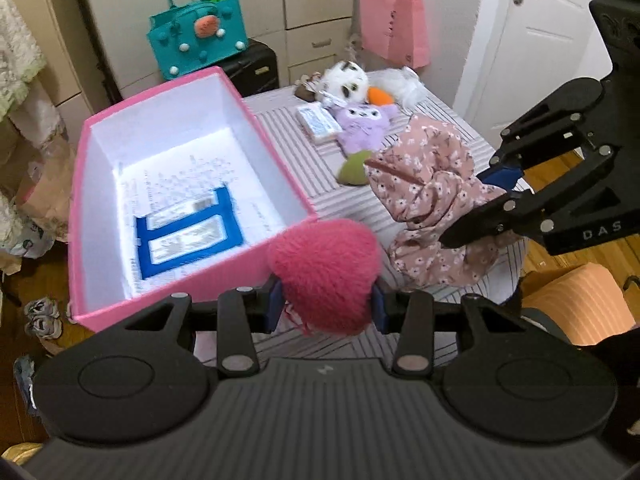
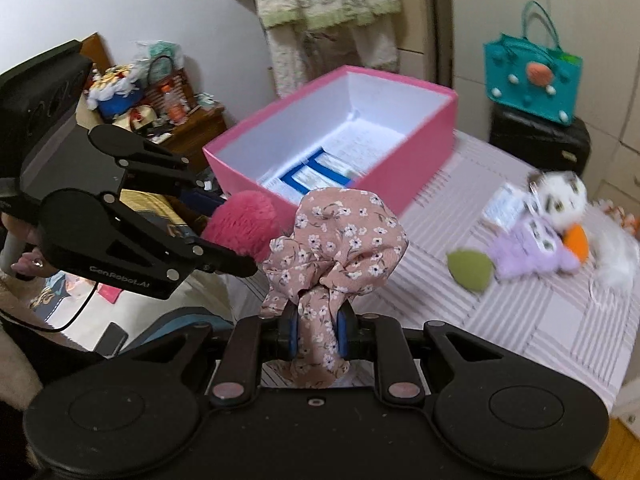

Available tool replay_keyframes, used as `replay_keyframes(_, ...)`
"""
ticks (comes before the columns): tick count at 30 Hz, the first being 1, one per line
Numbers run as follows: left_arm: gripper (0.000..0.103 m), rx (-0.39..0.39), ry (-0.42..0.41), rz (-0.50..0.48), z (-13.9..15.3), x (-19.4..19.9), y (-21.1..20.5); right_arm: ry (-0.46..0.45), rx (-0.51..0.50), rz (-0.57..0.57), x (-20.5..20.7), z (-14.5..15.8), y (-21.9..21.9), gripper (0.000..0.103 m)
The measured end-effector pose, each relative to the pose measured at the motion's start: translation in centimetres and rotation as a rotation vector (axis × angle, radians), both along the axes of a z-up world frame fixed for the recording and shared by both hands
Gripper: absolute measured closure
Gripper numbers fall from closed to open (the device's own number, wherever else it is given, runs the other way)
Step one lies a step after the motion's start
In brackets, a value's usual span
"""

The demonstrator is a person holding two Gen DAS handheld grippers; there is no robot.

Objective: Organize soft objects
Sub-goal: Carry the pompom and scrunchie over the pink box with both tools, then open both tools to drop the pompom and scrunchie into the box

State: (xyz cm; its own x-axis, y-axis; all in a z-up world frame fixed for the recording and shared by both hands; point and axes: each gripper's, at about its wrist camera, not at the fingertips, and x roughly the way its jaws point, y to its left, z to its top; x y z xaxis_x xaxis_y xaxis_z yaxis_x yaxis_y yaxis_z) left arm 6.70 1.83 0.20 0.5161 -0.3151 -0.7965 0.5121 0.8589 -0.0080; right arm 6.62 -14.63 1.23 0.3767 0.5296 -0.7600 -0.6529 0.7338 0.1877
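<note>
My left gripper [image 1: 326,306] is shut on a fluffy red plush heart [image 1: 326,272], held just in front of the near right corner of the open pink box [image 1: 192,284]. My right gripper [image 2: 318,330] is shut on a pink floral cloth [image 2: 336,240], held above the bed to the right of the box [image 2: 412,160]. In the left wrist view the right gripper [image 1: 492,200] and the cloth [image 1: 428,184] show at right. In the right wrist view the left gripper [image 2: 224,232] and the heart [image 2: 244,224] show at left. The box holds paper and a blue-framed pack [image 1: 188,236].
On the striped bed [image 2: 520,320] lie a purple plush owl [image 2: 528,252], a white plush [image 2: 564,196], an orange piece [image 2: 576,240], a green leaf-shaped piece [image 2: 470,270] and a tissue pack [image 1: 320,122]. A teal bag [image 1: 200,36] sits on a black suitcase [image 1: 256,68]. A pink bag [image 1: 394,28] hangs behind.
</note>
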Motion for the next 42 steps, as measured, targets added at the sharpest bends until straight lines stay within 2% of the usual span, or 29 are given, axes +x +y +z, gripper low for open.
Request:
replay_keyframes(5, 0.061, 0.0, -0.028, 0.025, 1.6, 1.6, 1.8, -0.044, 0.0, 0.054, 2.0, 2.2, 2.4, 0.08)
replay_keyframes(7, 0.061, 0.004, -0.078, 0.03, 2.0, 2.3, 2.2, -0.06, 0.0, 0.064, 3.0, 2.7, 3.4, 0.079)
replay_keyframes(9, 0.061, -0.019, -0.106, 0.074, 2.1, 3.4, 3.2, -0.086, 0.004, 0.067, 4.2, 3.2, 4.4, 0.077)
replay_keyframes(12, 0.061, -0.031, -0.126, 0.114, 2.0, 5.4, 4.4, -0.15, -0.01, 0.044, 5.8, 3.0, 5.7, 0.077)
replay_keyframes(16, 0.061, 0.01, -0.165, 0.173, 1.5, 8.1, 5.4, -0.121, 0.005, 0.055, 9.1, 2.1, 7.5, 0.077)
replay_keyframes(19, 0.061, 0.008, -0.143, 0.2, 0.7, 10.3, 6.0, -0.114, -0.016, 0.048, 11.6, 1.3, 8.8, 0.077)
replay_keyframes(23, 0.061, 0.06, -0.15, 0.231, -0.8, 12.6, 6.2, -0.111, -0.073, 0.075, 13.5, 0.1, 10.4, 0.077)
replay_keyframes(32, 0.061, 0.112, -0.076, 0.242, -2.9, 18.2, 6.3, -0.083, -0.21, 0.135, 18.4, -2.5, 14.0, 0.077)
replay_keyframes(42, 0.06, 0.157, -0.052, 0.264, -5.2, 23.4, 5.7, -0.002, -0.249, 0.168, 24.5, -4.9, 14.7, 0.076)
